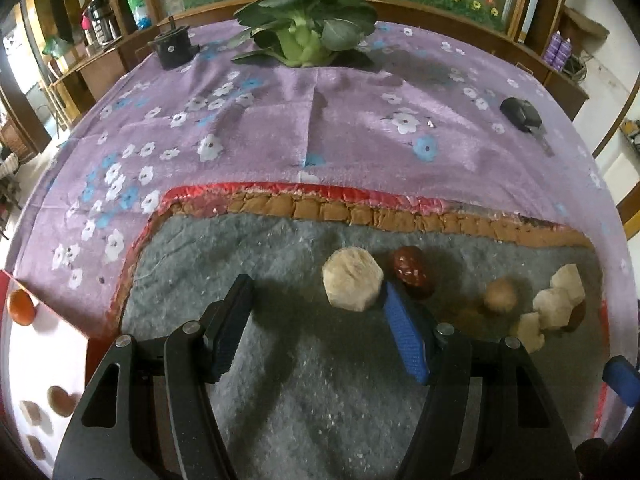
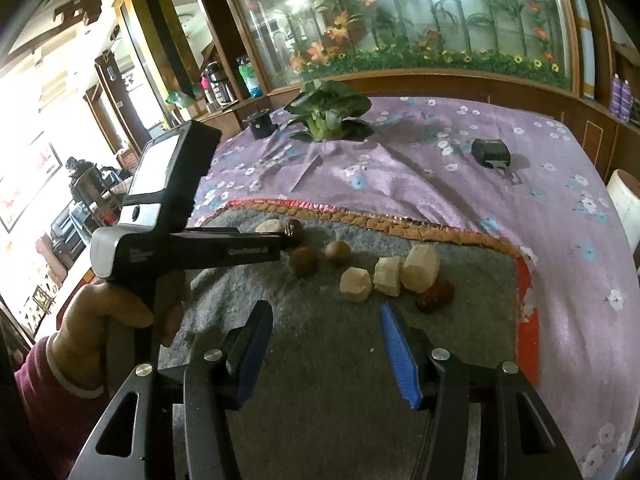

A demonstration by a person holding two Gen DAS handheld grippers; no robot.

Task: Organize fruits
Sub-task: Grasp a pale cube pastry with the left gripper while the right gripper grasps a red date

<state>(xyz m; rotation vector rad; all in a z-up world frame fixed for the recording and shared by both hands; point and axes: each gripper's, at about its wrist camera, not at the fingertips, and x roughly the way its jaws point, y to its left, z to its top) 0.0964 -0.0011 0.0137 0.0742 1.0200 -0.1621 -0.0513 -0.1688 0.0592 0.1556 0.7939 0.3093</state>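
On the grey felt mat [image 1: 248, 248] lie loose pieces. My left gripper [image 1: 316, 292] stands open over the mat; a pale faceted piece [image 1: 352, 280] rests against the tip of its blue right finger, and a red date [image 1: 412, 272] lies just beyond. A brown longan [image 1: 500, 294] and more pale pieces [image 1: 560, 300] lie further right. In the right wrist view my right gripper [image 2: 324, 312] is open with nothing between its fingers, short of the pale pieces [image 2: 388, 276], a date [image 2: 436, 296] and two longans [image 2: 304, 260]. A hand holds the left gripper [image 2: 286, 236] there.
A purple flowered cloth [image 1: 360, 140] covers the table beyond the mat's red and orange border. A bok choy [image 1: 304, 28], a black round object [image 1: 172, 46] and a black car key [image 1: 520, 114] lie on it. An orange fruit [image 1: 22, 306] sits at the far left.
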